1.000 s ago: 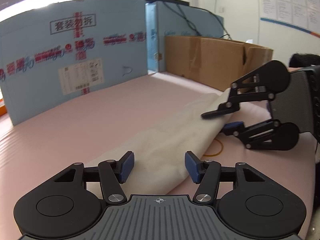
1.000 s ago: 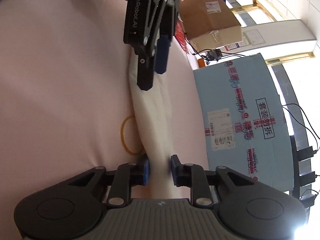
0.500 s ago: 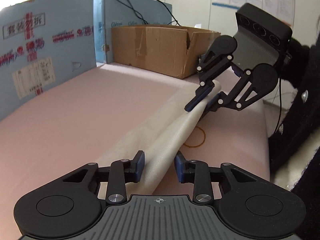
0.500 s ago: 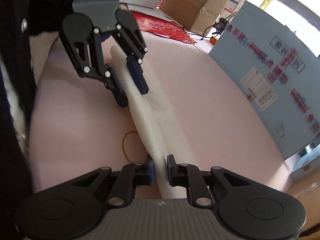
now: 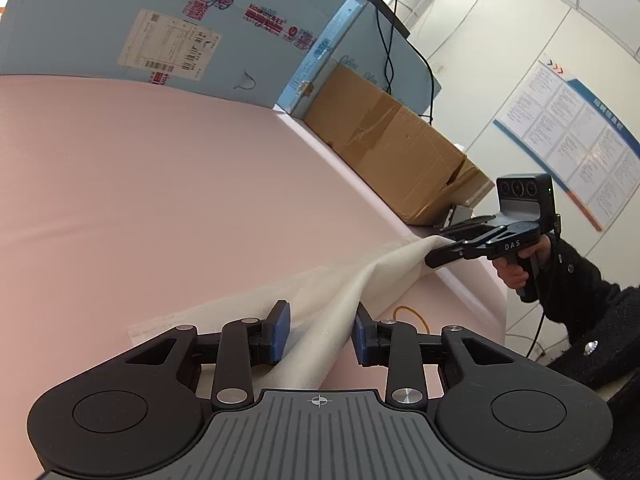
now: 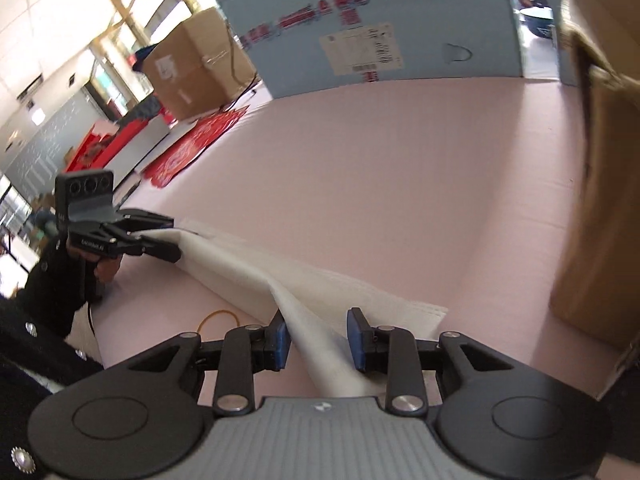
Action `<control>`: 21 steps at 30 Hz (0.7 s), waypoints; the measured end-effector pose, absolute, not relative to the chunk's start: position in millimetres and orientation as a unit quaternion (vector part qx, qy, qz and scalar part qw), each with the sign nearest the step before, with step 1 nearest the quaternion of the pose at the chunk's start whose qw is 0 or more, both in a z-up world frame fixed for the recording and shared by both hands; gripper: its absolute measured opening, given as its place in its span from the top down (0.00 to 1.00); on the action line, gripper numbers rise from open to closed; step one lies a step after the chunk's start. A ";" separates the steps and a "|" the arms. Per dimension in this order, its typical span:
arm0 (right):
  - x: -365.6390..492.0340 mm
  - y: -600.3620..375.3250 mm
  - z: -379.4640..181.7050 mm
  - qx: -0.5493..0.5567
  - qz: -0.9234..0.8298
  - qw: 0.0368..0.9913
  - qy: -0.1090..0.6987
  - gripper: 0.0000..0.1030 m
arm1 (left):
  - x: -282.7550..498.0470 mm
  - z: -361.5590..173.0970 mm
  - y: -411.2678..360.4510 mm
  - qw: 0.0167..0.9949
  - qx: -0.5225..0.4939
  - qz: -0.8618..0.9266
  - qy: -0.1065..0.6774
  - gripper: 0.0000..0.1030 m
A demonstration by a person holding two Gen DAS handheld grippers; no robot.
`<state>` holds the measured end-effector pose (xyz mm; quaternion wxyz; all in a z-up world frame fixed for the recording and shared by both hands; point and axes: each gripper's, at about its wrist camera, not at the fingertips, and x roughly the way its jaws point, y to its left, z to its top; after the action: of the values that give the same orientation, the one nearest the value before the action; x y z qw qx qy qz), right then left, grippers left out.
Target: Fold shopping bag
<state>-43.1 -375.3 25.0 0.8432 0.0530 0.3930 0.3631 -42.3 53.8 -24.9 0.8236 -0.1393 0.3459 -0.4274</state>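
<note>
Presently, in the left wrist view, the left tool (image 5: 319,330) sits nearest, its blue-padded fingers (image 5: 279,332) part-way apart with a raised ridge of the cream-white fabric shopping bag (image 5: 340,308) between them; the left pad touches the cloth, but whether the pads press on it cannot be told. The bag lies stretched along the pink desk (image 5: 160,184), its far end lifted at the right tool (image 5: 434,254), which a hand (image 5: 510,272) in a black sleeve grips by its handle. An orange rubber band (image 5: 412,314) lies on the desk just beside the bag.

In the right wrist view, the right tool's jaws are opening, the bag's fold (image 6: 316,340) running between them against the left pad and clear of the right pad.

Farther back stand a brown corrugated cardboard box (image 5: 392,148) and a large light-blue printed carton (image 5: 168,28) at the desk's far edge.
</note>
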 end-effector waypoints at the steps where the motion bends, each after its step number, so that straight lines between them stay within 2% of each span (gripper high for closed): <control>1: -40.2 -378.4 22.8 0.065 0.355 0.846 0.393 0.70 | -43.1 -24.8 54.7 0.827 -0.140 -0.422 0.344 0.69; 10: -46.9 -376.0 16.3 0.093 0.242 0.893 0.368 0.69 | -60.2 -13.3 54.1 0.881 -0.093 -0.334 0.322 0.68; 13: -57.4 -371.1 12.8 0.067 0.202 0.912 0.351 0.67 | -71.2 -9.5 46.8 0.904 -0.056 -0.293 0.306 0.63; 15: -66.2 -360.6 9.5 0.033 0.168 0.926 0.335 0.56 | -79.7 -7.6 40.3 0.920 -0.025 -0.256 0.296 0.50; 17: -75.4 -346.5 2.7 -0.017 0.136 0.939 0.316 0.55 | -84.7 -7.4 34.3 0.935 0.005 -0.205 0.290 0.36; 20: -87.2 -330.1 -6.6 -0.066 0.104 0.952 0.281 0.49 | -89.4 -7.7 35.4 0.948 0.021 -0.133 0.289 0.28; 21: -89.7 -328.0 -8.7 -0.066 0.096 0.954 0.275 0.49 | -90.6 -7.5 37.3 0.950 0.028 -0.111 0.291 0.23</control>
<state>-89.7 -328.0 -8.7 0.9545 -0.0665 0.2747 0.0955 -90.6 37.3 -7.5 0.9497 0.0278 0.2913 -0.1112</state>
